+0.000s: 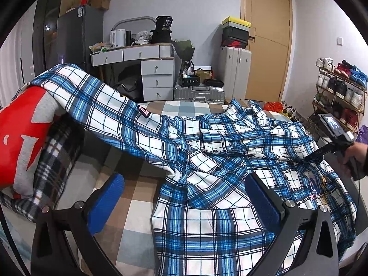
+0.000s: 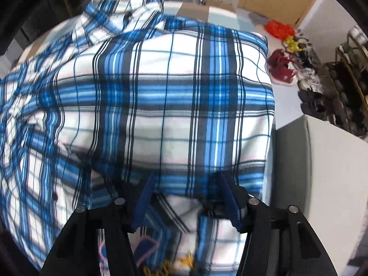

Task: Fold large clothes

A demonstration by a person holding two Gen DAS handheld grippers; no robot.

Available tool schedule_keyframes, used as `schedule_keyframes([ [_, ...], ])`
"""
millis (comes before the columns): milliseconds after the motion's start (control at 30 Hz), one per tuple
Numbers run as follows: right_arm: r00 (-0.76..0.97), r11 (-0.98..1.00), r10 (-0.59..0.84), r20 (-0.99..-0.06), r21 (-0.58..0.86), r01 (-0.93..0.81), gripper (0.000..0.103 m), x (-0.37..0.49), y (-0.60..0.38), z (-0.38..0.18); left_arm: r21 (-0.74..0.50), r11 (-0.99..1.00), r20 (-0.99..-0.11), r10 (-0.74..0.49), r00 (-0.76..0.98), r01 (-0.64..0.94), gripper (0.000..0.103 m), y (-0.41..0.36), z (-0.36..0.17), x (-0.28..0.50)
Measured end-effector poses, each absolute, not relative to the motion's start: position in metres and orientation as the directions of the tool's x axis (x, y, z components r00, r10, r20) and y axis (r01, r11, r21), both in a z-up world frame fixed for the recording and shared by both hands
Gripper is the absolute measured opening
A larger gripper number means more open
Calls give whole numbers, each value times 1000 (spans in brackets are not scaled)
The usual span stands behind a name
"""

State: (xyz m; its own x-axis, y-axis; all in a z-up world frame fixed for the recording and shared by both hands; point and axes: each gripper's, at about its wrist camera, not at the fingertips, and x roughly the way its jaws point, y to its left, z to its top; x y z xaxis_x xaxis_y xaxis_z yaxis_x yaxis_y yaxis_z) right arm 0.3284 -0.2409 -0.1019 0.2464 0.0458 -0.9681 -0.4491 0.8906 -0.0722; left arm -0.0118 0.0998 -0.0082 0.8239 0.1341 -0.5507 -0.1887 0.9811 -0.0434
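Observation:
A large blue and white plaid shirt [image 1: 207, 161] lies spread on the checked bed cover [image 1: 138, 197]. Its left sleeve [image 1: 96, 96] drapes up over a pile of clothes at the left. My left gripper [image 1: 184, 184] is open and empty, just above the shirt's lower body. My right gripper [image 2: 186, 197] is low over the shirt [image 2: 161, 92] with cloth between its blue pads [image 2: 145, 202]; the pads stand well apart. It also shows in the left wrist view [image 1: 310, 157] at the shirt's right side, its fingertips down in the cloth.
A red and grey garment [image 1: 23, 138] and a dark plaid blanket [image 1: 53, 165] are piled at the bed's left. Beyond the bed stand a desk with drawers [image 1: 156, 73], suitcases [image 1: 200, 92] and a shoe rack [image 1: 340, 96]. A grey box [image 2: 322, 172] sits at the right.

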Motion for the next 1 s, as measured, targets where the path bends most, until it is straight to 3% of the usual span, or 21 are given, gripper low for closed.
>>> schedule_keyframes([
  [100, 288, 894, 165, -943, 20, -447, 59, 328, -223, -62, -43, 982, -546, 131, 828, -183, 102, 98, -7, -13],
  [133, 319, 887, 222, -922, 55, -459, 75, 327, -214, -50, -39, 982, -544, 132, 829, -183, 102, 97, -7, -13],
  [200, 379, 870, 273, -884, 59, -490, 97, 321, -187, -31, -39, 983, -547, 130, 827, -180, 102, 97, -7, -12],
  [333, 392, 801, 274, -878, -17, -598, 96, 324, -114, -37, -39, 984, -555, 124, 823, -174, 102, 96, -9, -11],
  [433, 391, 741, 182, -902, -135, -658, 93, 329, -60, -67, -25, 984, -556, 131, 821, -174, 102, 98, -10, -11],
  [567, 372, 636, 83, -925, -238, -734, 73, 329, -20, -109, -46, 985, -572, 112, 813, -168, 102, 104, -11, -10],
  [600, 378, 632, 75, -923, -249, -734, 71, 329, -17, -113, -53, 985, -573, 106, 812, -165, 102, 106, -11, -10],
  [633, 390, 640, 102, -915, -240, -730, 63, 330, -16, -111, -59, 985, -574, 100, 813, -163, 102, 107, -11, -10],
  [667, 378, 647, 118, -918, -218, -731, 52, 332, -14, -110, -66, 985, -574, 92, 814, -158, 102, 107, -10, -10],
  [733, 341, 670, 145, -929, -162, -725, 1, 337, -15, -109, -64, 986, -573, 89, 815, -152, 102, 106, -10, -10],
  [1000, 400, 720, 344, -850, -35, -693, 0, 334, -10, -88, -45, 989, -588, 90, 803, -144, 102, 100, -14, -6],
])
